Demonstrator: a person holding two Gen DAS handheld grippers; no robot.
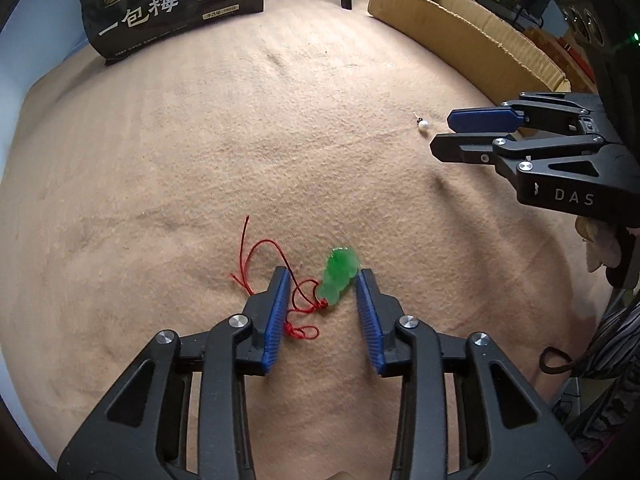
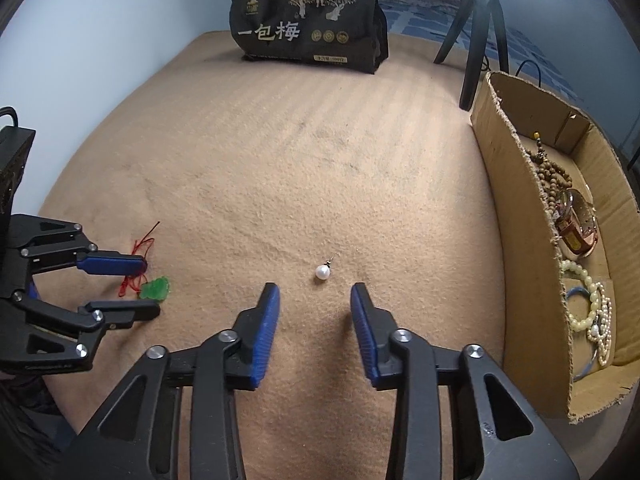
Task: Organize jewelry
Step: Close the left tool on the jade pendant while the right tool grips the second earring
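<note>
- Left wrist view: the left tongs (image 1: 323,280) stand apart, pointed steeply down at the tan felt-covered worktop (image 1: 200,152). The carved green jade pendant (image 1: 338,275) lies on the felt between the blue ribbed pads, just beside the right-hand pad, though I cannot tell whether it touches it. Its thin red cord (image 1: 296,300) loops against the left-hand pad (image 1: 278,312) and trails out beyond it. The tongs straddle the stone rather than the cord, probably because the stone gives the firmer hold.
- Same view, at the right edge: the right tongs (image 1: 442,134) come in side-on, near the small white pearl earring (image 1: 423,126), which lies by itself on the felt, well apart from the pendant. Behind it runs the brown cardboard box (image 1: 460,28); a black snack bag with gold lettering (image 1: 172,4) stands at the far edge.
- Right wrist view: the right tongs (image 2: 314,294) are apart as well, with nothing between the pads. The pearl earring (image 2: 322,271) sits just beyond the tips, roughly centred on the gap, so a short advance should bracket it.
- Same view: the cardboard box (image 2: 516,216) on the right already holds wooden prayer beads (image 2: 554,176), a pale bead bracelet (image 2: 588,300) and other pieces, so it is likely where both loose items are headed. At the left, the left tongs (image 2: 150,284) flank the pendant (image 2: 155,289).
</note>
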